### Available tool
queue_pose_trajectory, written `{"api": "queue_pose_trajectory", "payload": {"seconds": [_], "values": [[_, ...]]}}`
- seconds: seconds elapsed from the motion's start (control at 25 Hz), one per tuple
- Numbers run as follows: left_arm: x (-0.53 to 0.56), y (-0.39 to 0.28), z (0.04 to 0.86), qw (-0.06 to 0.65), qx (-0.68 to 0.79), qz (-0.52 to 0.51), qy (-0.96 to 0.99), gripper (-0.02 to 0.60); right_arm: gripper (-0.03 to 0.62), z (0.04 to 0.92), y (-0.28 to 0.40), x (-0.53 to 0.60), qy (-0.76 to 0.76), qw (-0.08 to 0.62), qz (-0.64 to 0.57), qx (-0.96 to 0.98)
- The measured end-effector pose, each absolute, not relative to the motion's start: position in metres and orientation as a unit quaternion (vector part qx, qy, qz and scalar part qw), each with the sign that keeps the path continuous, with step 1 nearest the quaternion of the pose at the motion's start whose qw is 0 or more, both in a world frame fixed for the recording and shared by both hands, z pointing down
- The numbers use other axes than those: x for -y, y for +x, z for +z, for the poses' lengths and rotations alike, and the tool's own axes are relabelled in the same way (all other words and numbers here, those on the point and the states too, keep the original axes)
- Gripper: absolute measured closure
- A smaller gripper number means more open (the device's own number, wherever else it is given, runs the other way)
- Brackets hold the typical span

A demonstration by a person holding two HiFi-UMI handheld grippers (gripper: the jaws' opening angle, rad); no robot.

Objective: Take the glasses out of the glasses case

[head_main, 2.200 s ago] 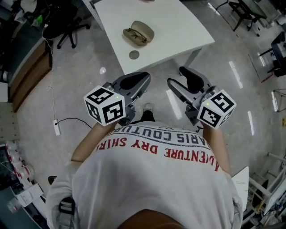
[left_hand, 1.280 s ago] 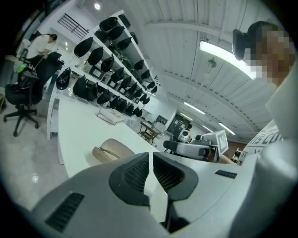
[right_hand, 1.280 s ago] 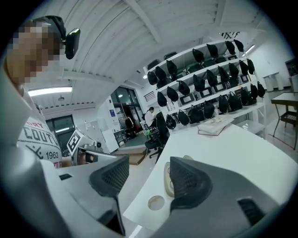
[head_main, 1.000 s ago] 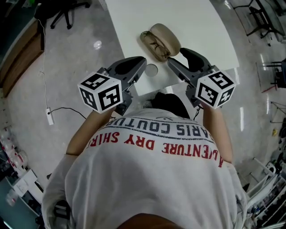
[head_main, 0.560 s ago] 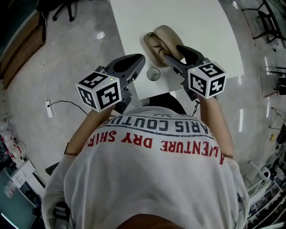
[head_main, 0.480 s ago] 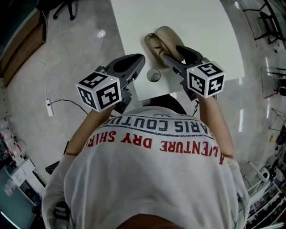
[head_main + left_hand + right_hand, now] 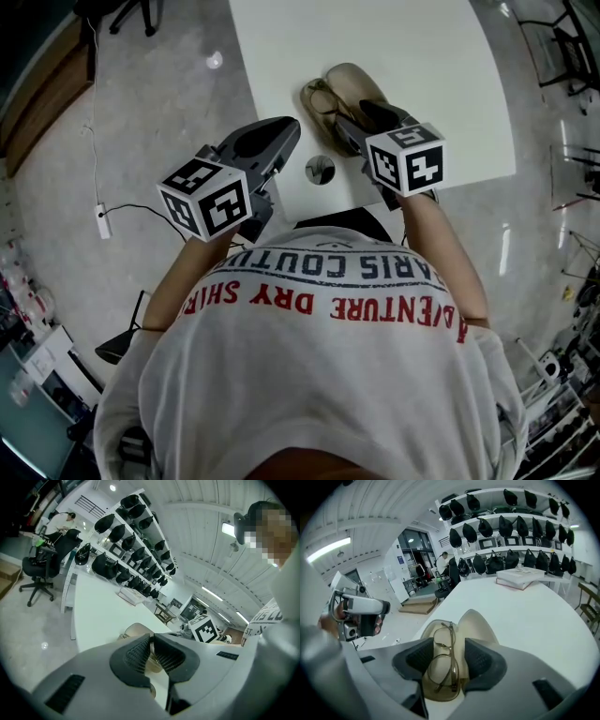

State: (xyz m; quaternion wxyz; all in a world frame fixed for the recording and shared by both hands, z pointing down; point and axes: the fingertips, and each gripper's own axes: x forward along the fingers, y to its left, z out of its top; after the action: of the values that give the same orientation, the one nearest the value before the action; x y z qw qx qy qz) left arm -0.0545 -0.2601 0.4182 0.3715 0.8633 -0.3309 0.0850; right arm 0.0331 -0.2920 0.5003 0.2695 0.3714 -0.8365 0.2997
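Note:
An open tan glasses case (image 7: 330, 101) lies near the front edge of the white table (image 7: 412, 56), lid (image 7: 354, 79) tipped back. Thin-framed glasses (image 7: 442, 660) rest in its tray (image 7: 440, 693). My right gripper (image 7: 361, 120) hangs low over the case. Its jaws are closing, one on either side of the glasses (image 7: 323, 97), and the pads (image 7: 423, 657) stand clear of the frame. My left gripper (image 7: 279, 133) hovers left of the case at the table's edge with nothing in it. Its pads (image 7: 139, 652) stand almost together, and the case (image 7: 135, 630) shows beyond them.
A small round shiny disc (image 7: 320, 170) lies on the table between the two grippers. The table's front edge (image 7: 323, 199) runs just before the person's body. Shelves of dark helmets (image 7: 511, 527) and a flat white box (image 7: 520, 577) stand at the table's far end.
The right gripper has come forward and down from beside the case to right over it, and its jaws have narrowed. The left gripper has edged forward and slightly down.

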Motion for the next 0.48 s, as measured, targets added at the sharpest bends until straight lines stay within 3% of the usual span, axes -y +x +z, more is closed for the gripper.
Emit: {"api": "queue_pose_trajectory", "payload": {"seconds": [0.48], "values": [[0.260, -0.057, 0.422, 0.372, 0.345, 0.073, 0.858, 0.534, 0.454, 0.526, 0.028, 0.291, 0.344, 0.348, 0.277, 0.827]]}}
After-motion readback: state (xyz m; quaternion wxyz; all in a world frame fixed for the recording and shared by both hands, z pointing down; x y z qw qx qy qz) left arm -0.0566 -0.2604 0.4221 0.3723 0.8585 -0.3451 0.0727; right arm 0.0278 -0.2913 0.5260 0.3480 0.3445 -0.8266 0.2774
